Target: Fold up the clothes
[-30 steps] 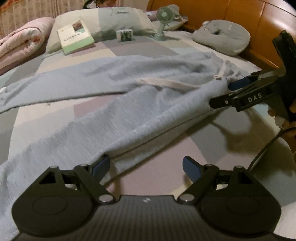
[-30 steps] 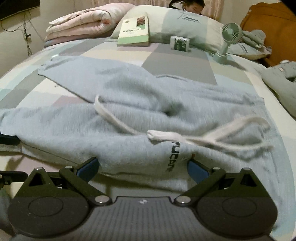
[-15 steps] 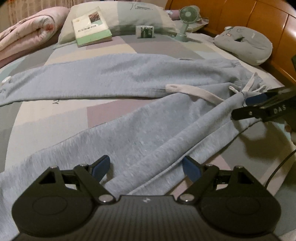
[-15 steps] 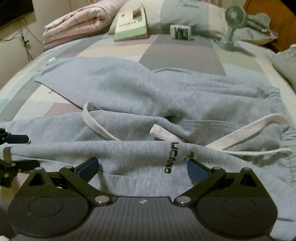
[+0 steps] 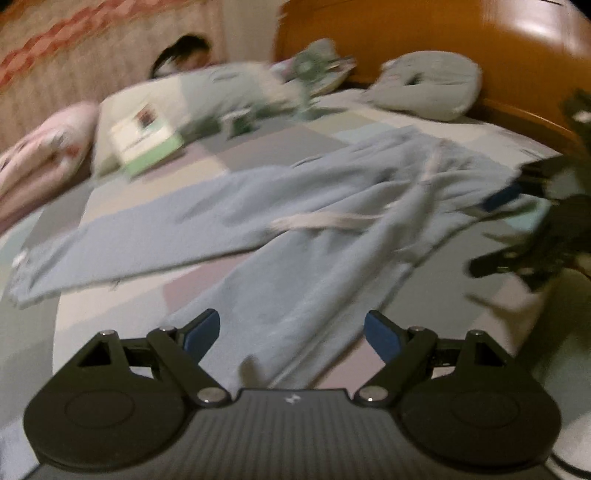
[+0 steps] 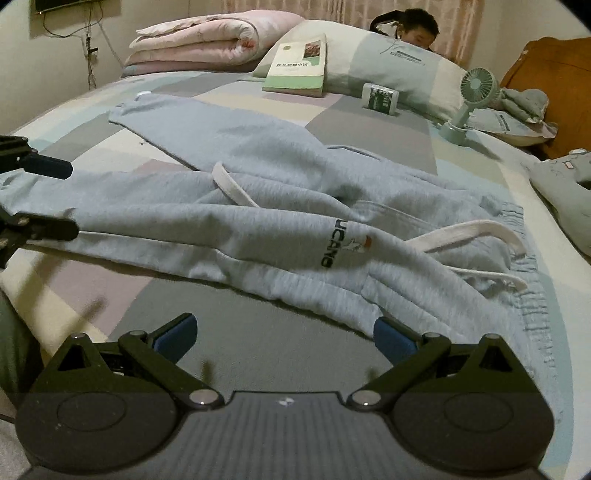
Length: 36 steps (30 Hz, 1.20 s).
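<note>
Grey sweatpants point(image 6: 277, 206) lie spread on the patchwork bed sheet point(image 6: 369, 129), legs pointing left, waistband point(image 6: 517, 258) to the right. A white drawstring point(image 6: 472, 230) loops over the waist beside a dark printed logo point(image 6: 327, 242). My right gripper point(image 6: 284, 338) is open just in front of the near hem, over bare sheet. My left gripper point(image 5: 291, 332) is open, and the near trouser leg point(image 5: 295, 277) runs between its fingers in a blurred view. The right wrist view shows the left gripper point(image 6: 72, 199) at the left edge; the left wrist view shows the right gripper point(image 5: 487, 232) at the right.
At the head of the bed are a pillow point(image 6: 388, 62), a green-and-white book point(image 6: 299, 66), a small box point(image 6: 380, 98) and a hand fan point(image 6: 472, 99). A folded pink quilt point(image 6: 199, 40) lies far left, a grey cushion point(image 6: 565, 181) right. A person point(image 6: 417, 29) sits behind the pillow by the wooden headboard point(image 5: 406, 29).
My right gripper has drawn back off the waist cloth, which no longer lies between its fingers. The left view has swung and blurred, and now looks higher up the bed.
</note>
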Each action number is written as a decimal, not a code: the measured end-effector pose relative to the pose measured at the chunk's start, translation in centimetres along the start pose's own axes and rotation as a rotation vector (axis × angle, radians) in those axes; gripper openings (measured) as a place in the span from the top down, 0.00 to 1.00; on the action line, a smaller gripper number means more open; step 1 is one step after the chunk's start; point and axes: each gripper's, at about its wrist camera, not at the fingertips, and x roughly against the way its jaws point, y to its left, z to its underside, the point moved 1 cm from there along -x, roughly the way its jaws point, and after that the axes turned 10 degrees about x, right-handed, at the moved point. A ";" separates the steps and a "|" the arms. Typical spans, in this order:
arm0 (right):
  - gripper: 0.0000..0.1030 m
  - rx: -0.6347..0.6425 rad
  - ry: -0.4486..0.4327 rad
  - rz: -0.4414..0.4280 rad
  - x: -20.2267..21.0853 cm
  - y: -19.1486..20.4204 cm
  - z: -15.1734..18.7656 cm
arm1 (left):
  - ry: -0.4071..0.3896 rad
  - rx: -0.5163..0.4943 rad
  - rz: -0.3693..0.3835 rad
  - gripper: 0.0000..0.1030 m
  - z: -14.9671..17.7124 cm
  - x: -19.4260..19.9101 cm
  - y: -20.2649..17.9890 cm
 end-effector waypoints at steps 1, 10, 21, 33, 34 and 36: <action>0.00 0.002 -0.008 0.002 0.2 0.1 0.0 | -0.007 -0.026 0.029 0.17 0.0 0.2 -0.7; 0.00 0.080 -0.018 0.035 0.4 0.5 0.0 | -0.007 -0.343 0.101 0.38 1.7 -2.8 -6.6; 0.00 0.043 -0.012 0.020 -0.6 -0.2 0.7 | 0.011 -0.607 0.030 0.57 1.6 -7.1 -7.9; 0.00 0.103 -0.055 0.053 0.2 0.6 0.2 | 0.016 -0.524 0.070 0.94 0.1 -8.1 -7.0; 0.00 0.133 -0.060 0.070 0.2 1.0 0.0 | 0.012 -0.518 0.076 0.94 0.0 -8.0 -6.9; 0.00 0.194 -0.067 0.104 0.0 1.7 -0.4 | 0.004 -0.505 0.088 0.94 -0.1 -7.6 -6.7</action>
